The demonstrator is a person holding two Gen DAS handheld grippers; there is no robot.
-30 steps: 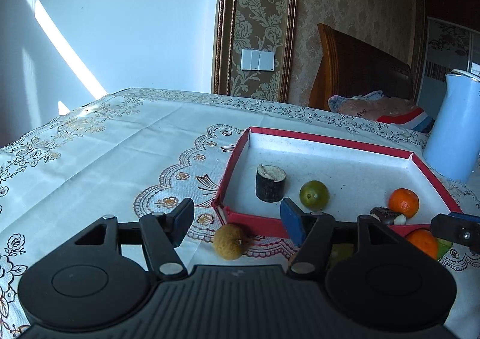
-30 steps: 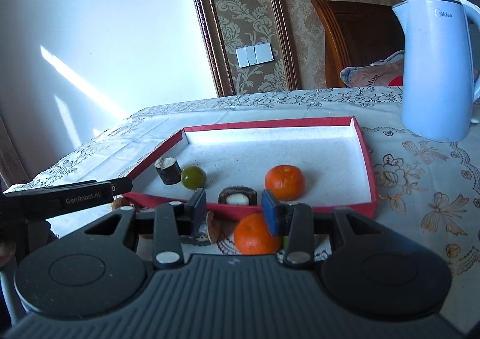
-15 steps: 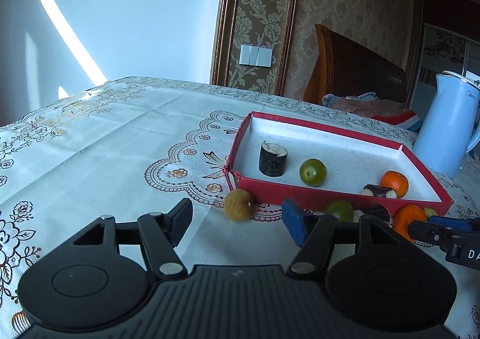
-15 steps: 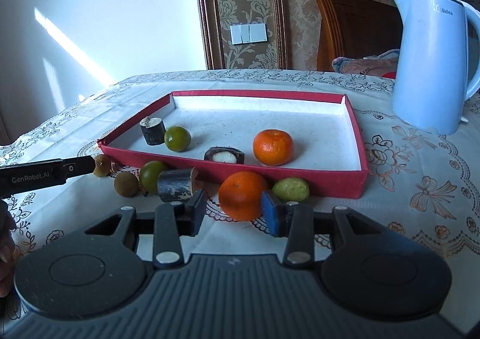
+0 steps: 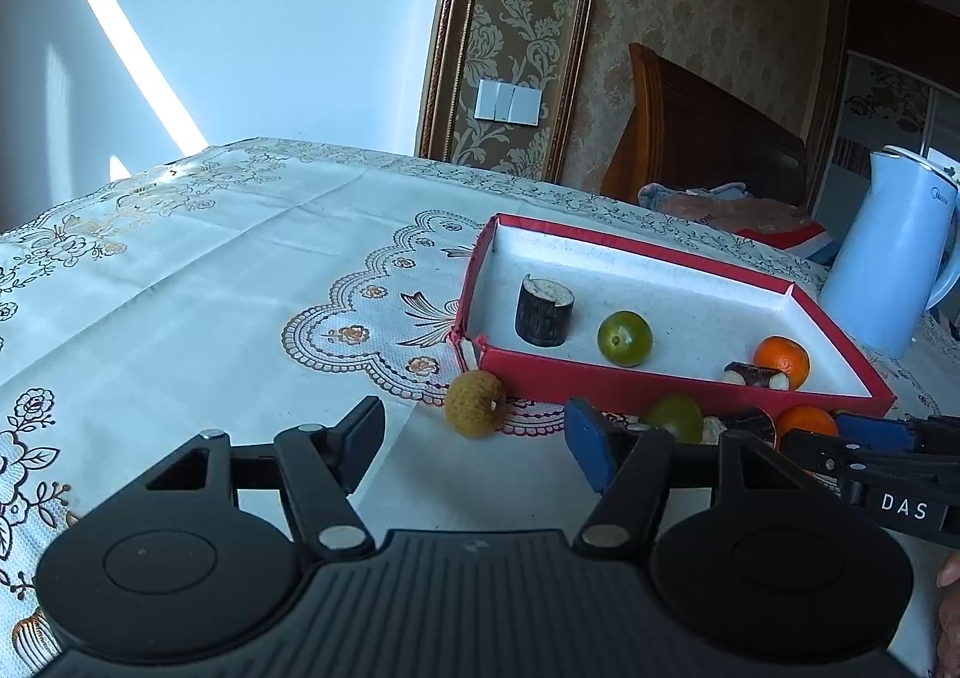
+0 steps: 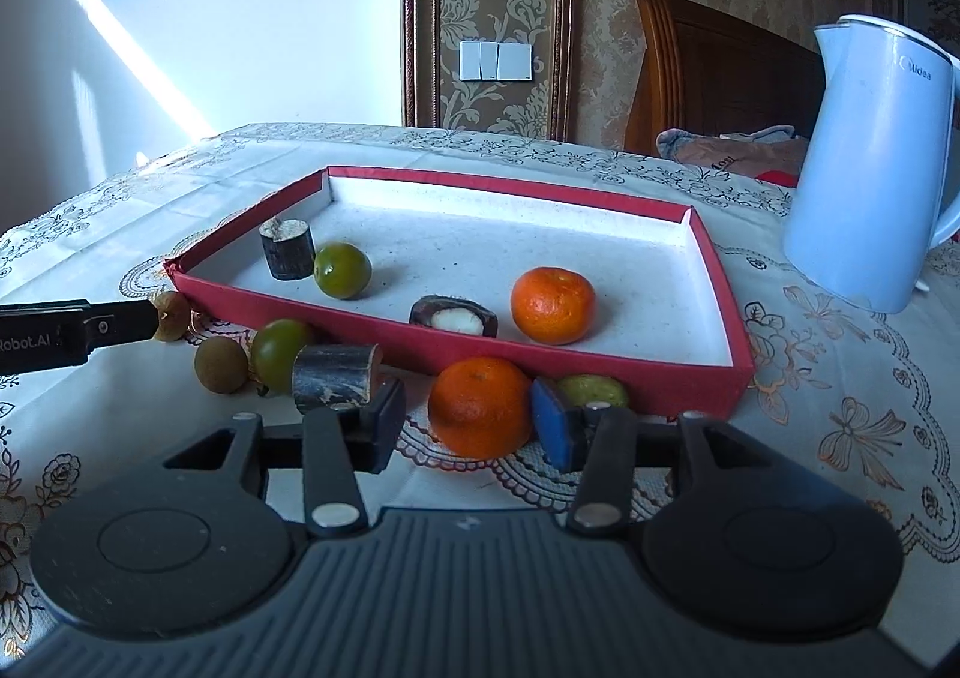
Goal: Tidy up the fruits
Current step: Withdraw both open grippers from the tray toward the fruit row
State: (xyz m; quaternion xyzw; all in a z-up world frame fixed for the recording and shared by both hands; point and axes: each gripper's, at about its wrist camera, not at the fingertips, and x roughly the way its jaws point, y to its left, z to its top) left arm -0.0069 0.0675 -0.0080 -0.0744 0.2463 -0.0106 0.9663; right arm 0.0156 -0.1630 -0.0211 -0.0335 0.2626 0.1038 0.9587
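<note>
right fingers (image 6: 474,423): spread, have just been opening; loose orange (image 6: 480,407) sits between them, blue pad looks to touch its right side, left pad clear, no pinch yet.
left fingers (image 5: 474,438): spread wide, nothing between the pads; longan (image 5: 474,403) lies just ahead on the cloth.
orange, place: on tabletop (image 6: 840,378), just outside tray's near wall, not yet in.
orange, handling: judged light, round, firm rind with a little give; can roll off if pads land off-centre. Take across the widest middle, moderate squeeze.
beside orange: small green fruit (image 6: 591,390) to the right, partly behind the blue pad; dark cane stub (image 6: 336,378) to the left, close to the left pad, could get bumped.
further left: green fruit (image 6: 279,353), second longan (image 6: 221,364), both on tabletop near the tray front.
longan, handling: judged small, light, thin brittle shell, rolls easily; soft pinch at the middle.
tray (image 6: 735,336): red rim, white floor; holds cane stub, green fruit, dark split fruit with white flesh, one orange.
cane pieces, handling: stiff, likely heavier, won't crush; grip the round sides.
kettle (image 6: 870,168): right of tray, well apart from the fruit.
step, judged: closing on the orange to lift it over the wall into the tray; several fruits left outside.
</note>
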